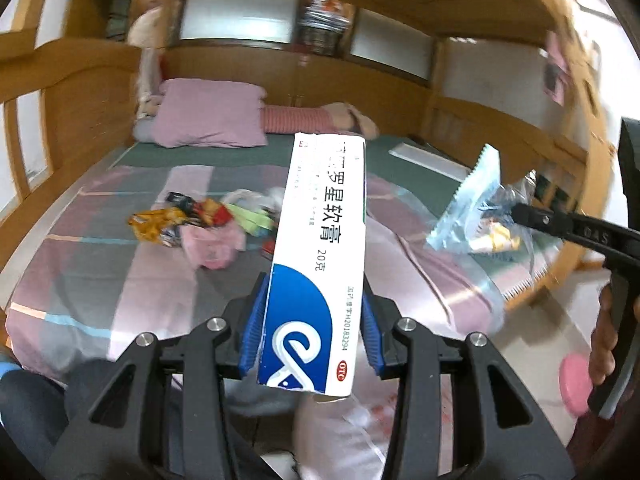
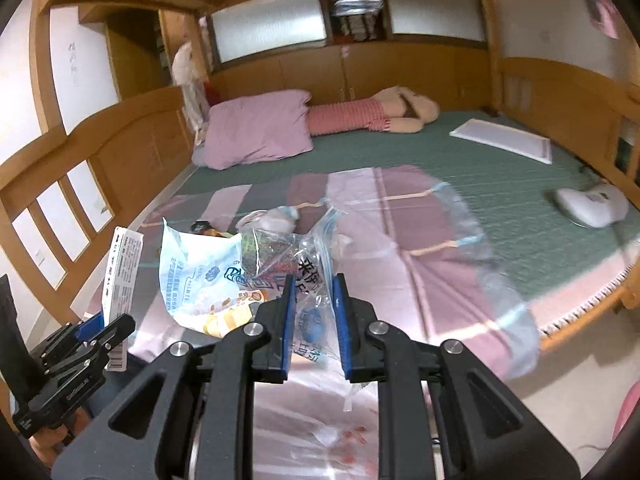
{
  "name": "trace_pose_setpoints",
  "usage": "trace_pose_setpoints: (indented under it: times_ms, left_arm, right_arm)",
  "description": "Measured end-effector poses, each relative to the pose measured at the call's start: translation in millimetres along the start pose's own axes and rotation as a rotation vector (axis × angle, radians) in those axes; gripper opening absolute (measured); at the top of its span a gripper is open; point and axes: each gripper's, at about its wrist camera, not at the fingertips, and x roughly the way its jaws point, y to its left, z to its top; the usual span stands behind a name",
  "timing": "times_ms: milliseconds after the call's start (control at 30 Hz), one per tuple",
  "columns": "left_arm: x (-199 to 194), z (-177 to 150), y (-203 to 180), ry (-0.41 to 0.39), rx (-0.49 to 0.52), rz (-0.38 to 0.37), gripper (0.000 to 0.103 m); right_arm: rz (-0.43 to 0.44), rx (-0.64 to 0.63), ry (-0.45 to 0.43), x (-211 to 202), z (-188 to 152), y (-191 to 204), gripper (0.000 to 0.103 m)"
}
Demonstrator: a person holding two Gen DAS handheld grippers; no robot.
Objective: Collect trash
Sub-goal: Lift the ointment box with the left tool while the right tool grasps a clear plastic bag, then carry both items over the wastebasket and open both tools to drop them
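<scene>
My left gripper [image 1: 314, 300] is shut on a long white and blue ointment box [image 1: 320, 248], held above the bed; the box also shows at the left of the right wrist view [image 2: 120, 264]. My right gripper [image 2: 314, 284] is shut on a bundle of clear and light blue plastic wrappers [image 2: 256, 268], seen at the right of the left wrist view [image 1: 476, 208]. More trash lies in a pile on the bedspread [image 1: 200, 224]: orange and yellow snack wrappers, green strips, a pink crumpled bag.
A wooden bed with a pink striped bedspread [image 2: 420, 248] over a green mat. A pink pillow [image 2: 260, 128], a plush doll [image 2: 380, 114], a white flat box [image 2: 504, 140] and a white device [image 2: 592, 204] lie on it. A clear plastic bag hangs below the grippers [image 2: 320, 432].
</scene>
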Motion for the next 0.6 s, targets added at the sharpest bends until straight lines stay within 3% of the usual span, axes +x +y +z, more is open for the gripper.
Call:
trace_pose_setpoints:
  times_ms: [200,467,500,567,600]
  left_arm:
    - [-0.3,-14.7,-28.2,0.010,0.081,-0.023,0.043]
    - [8.9,-21.9,-27.3,0.049,0.057,-0.029,0.043]
    - [8.9,-22.2,-26.3,0.049,0.053,-0.029,0.043]
    - [9.2,-23.1,-25.5,0.049,0.049,-0.029,0.043]
    - [9.7,-23.5,-26.1,0.051,0.048,-0.030,0.043]
  right_arm:
    - [-0.030,0.043,0.086,-9.6,-30.7,-33.0,0.019]
    - [-0.037,-0.043,0.268,14.3,-69.0,-20.0,0.020]
    - [-0.033,-0.053,0.289,16.8,-72.5,-17.7,0.022]
    - [-0.031,-0.063,0.321,20.2,-77.4,-15.4,0.036]
    - [-0.032,-0.063,0.321,18.2,-78.0,-14.0,0.051]
